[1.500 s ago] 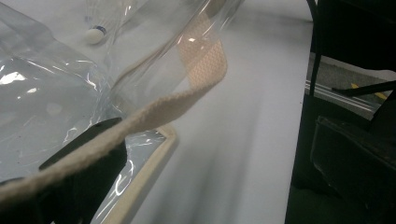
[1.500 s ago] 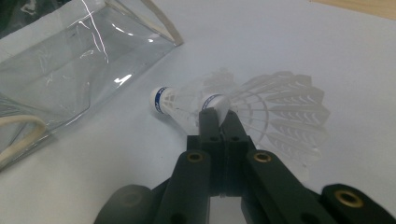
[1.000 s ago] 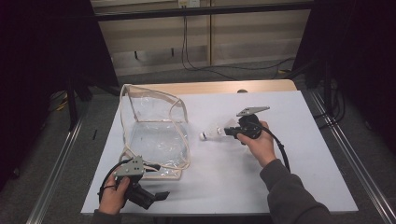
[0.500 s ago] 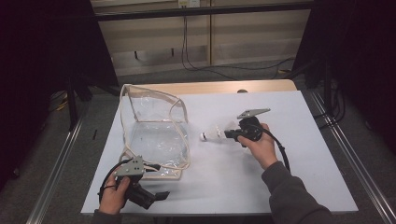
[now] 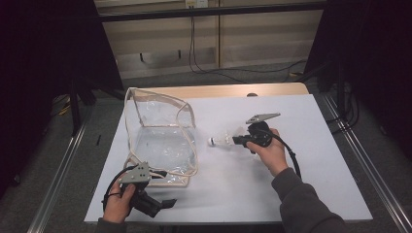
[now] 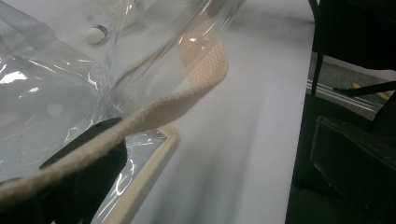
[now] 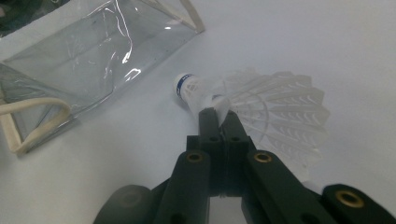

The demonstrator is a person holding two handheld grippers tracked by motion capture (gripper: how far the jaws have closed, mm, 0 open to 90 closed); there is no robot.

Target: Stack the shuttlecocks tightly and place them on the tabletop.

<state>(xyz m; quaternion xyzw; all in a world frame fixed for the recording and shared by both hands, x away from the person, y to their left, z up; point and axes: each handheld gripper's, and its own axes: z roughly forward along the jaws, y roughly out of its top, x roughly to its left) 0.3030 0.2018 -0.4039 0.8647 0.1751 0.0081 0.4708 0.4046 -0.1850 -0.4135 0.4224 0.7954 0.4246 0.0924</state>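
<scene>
Shuttlecock (image 7: pixel 261 107): pinched by right gripper (image 7: pixel 219 114), not yet bagged; clear tote bag (image 5: pixel 163 141) lies open, strap (image 6: pixel 154 109) clamped in left gripper (image 5: pixel 167 203).

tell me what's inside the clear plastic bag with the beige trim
Nothing visible inside the clear plastic bag with beige trim; the near bottom corner is hidden behind the left gripper. The white shuttlecock sits outside.

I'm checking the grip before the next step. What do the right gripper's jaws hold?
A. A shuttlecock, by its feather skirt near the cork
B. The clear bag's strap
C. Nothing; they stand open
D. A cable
A: in the right gripper view the right gripper has its jaws pressed together on the shuttlecock, on the skirt just behind the white cork, while the clear bag lies apart to the left.
</scene>
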